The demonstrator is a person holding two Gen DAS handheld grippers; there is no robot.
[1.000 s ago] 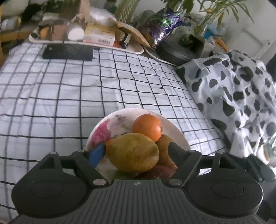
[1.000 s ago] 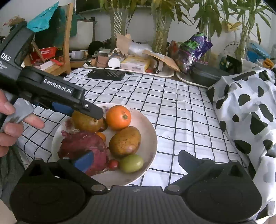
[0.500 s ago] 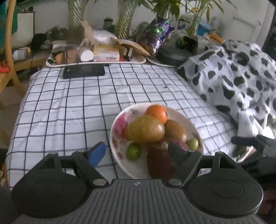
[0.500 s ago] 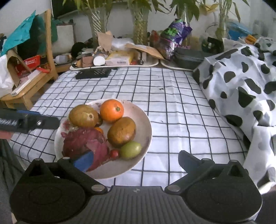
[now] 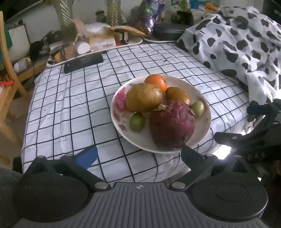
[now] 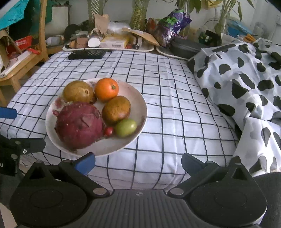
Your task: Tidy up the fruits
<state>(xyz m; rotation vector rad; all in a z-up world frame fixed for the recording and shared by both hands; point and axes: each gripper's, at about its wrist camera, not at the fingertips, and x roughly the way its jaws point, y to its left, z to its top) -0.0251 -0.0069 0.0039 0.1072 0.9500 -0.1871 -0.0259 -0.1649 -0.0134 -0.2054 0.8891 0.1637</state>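
The left gripper (image 5: 138, 156) has just been opening its jaws, and they now stand spread wide with nothing between them, only checked cloth below and the near edge of the plate (image 5: 205, 122) just ahead of the tips. The right gripper (image 6: 138, 161) is spread wide as well and holds nothing; its blue-padded finger (image 6: 86, 162) sits at the front rim of the plate (image 6: 140, 105), though I cannot tell whether it touches. All the fruit lies on that white, flower-printed plate: a big purple-red dragon fruit (image 6: 79, 124) nearest the grippers, a yellow-brown fruit (image 6: 78, 92) behind it, an orange fruit (image 6: 106, 89) at the far rim, a second brown fruit (image 6: 116, 109) in the middle, a green fruit (image 6: 126, 127) on the right side and a tiny red one (image 6: 108, 130) tucked between the dragon fruit and the green one. From the left gripper's side, another small green fruit (image 5: 137, 121) shows beside the dragon fruit (image 5: 172, 124). The plate rests on a bed with a white, black-gridded cover (image 6: 166, 91). To the right lies a rumpled cow-spotted blanket (image 6: 245, 79). At the far end, a dark flat object (image 6: 87, 54) lies on the cover, and beyond it trays of boxes and clutter (image 6: 112, 43) stand before potted plants (image 6: 140, 15). A wooden chair (image 6: 42, 35) stands to the left.
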